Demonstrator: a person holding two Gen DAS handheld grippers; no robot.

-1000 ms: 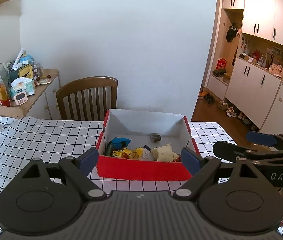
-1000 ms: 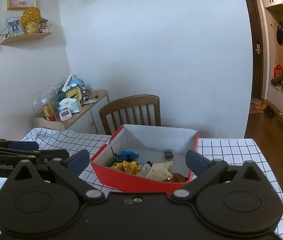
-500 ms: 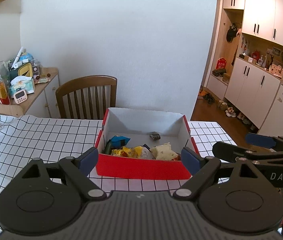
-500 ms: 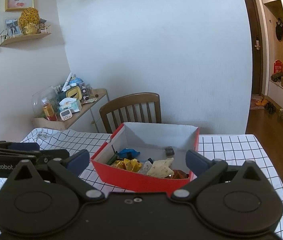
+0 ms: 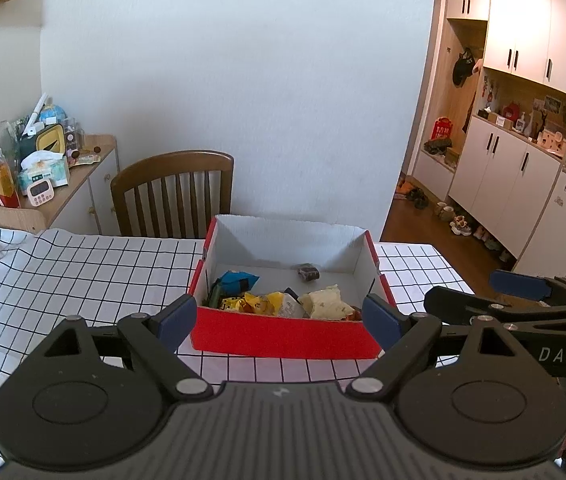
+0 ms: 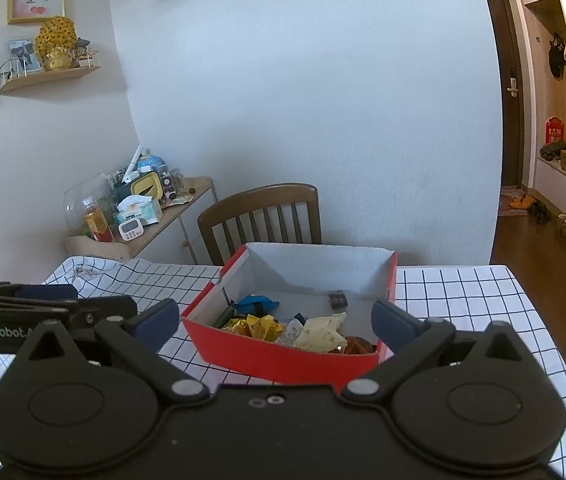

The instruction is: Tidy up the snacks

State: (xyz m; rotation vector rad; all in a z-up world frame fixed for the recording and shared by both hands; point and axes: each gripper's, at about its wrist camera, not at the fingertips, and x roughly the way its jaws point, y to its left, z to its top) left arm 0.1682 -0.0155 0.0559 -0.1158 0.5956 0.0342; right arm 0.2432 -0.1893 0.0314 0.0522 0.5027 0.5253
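A red box [image 5: 283, 338] with a white inside stands on the checked tablecloth [image 5: 63, 272]. It holds several snacks: a blue packet [image 5: 239, 280], yellow wrappers [image 5: 257, 302], a cream packet [image 5: 325, 304] and a small dark piece [image 5: 307, 271] near the back wall. It also shows in the right wrist view [image 6: 283, 364]. My left gripper [image 5: 279, 322] is open and empty, held above the table in front of the box. My right gripper [image 6: 275, 320] is open and empty, beside the left one.
A wooden chair [image 5: 173, 196] stands behind the table. A side shelf [image 5: 39, 168] at the left holds a bottle, tissues and a timer. White cabinets [image 5: 523, 160] and a hallway floor lie to the right. The table's right edge [image 6: 555, 340] is near.
Both grippers have risen and drawn back slightly, so the box sits a little lower in both views. The jaws stay open.
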